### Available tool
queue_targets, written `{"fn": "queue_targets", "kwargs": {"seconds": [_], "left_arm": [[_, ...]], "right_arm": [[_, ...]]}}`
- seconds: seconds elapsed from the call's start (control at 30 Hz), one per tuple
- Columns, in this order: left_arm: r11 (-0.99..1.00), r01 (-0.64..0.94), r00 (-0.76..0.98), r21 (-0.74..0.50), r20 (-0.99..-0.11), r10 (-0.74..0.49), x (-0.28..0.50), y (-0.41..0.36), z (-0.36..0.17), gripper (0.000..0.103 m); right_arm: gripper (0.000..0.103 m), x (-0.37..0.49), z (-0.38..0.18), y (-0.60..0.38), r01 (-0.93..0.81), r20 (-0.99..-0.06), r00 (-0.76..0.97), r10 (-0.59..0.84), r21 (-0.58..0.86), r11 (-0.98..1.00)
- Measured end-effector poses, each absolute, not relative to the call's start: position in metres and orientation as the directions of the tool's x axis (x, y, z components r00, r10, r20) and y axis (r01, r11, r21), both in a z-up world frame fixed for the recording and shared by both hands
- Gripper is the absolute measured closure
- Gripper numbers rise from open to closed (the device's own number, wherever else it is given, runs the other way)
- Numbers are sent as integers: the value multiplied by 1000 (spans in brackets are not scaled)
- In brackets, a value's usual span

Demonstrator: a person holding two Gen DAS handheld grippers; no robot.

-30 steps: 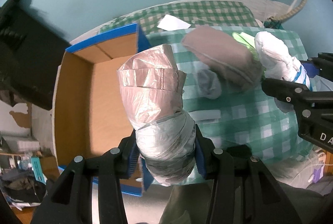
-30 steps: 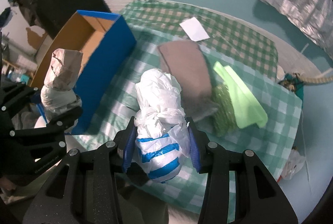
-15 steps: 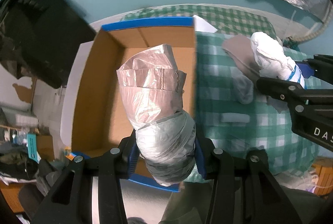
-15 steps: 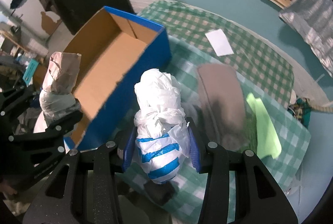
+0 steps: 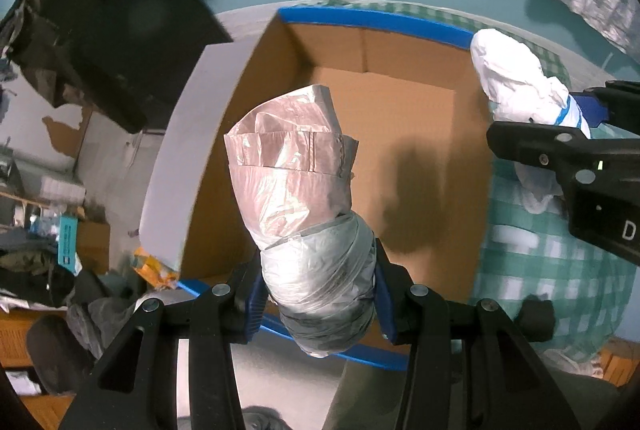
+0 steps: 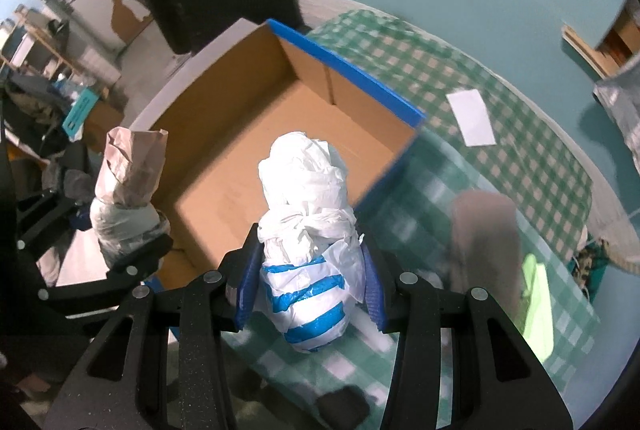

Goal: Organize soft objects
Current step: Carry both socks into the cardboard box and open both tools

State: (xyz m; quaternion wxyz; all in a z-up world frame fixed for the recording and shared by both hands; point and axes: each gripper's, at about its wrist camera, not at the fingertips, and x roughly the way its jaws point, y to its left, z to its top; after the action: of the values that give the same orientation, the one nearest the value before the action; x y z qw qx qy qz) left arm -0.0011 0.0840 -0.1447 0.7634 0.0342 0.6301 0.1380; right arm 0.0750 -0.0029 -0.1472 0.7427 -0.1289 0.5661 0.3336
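The left gripper (image 5: 318,286) squeezes a pink and grey bag bundle (image 5: 308,214) and holds it up over the open cardboard box (image 5: 404,134). The right gripper (image 6: 306,294) squeezes a white bundle with blue stripes (image 6: 308,242) above the box's near corner, by the green checked cloth (image 6: 500,98).

Pink-and-grey plastic bundle (image 5: 304,214): upright, clamped at grey base, held above open blue-edged cardboard box (image 5: 404,134). White bundle with blue stripes (image 6: 308,230): upright, clamped at striped base, over box's right edge.
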Motion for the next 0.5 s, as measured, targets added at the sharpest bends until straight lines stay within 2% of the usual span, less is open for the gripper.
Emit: {"fn": "queue_targets", "kwargs": {"seconds": [0.5], "left_arm": [[952,-206,97,226,-964,249,-2,130,-170,55]], "right_arm": [[58,81,-175,62,-685,-940,65,336,203,700]]}}
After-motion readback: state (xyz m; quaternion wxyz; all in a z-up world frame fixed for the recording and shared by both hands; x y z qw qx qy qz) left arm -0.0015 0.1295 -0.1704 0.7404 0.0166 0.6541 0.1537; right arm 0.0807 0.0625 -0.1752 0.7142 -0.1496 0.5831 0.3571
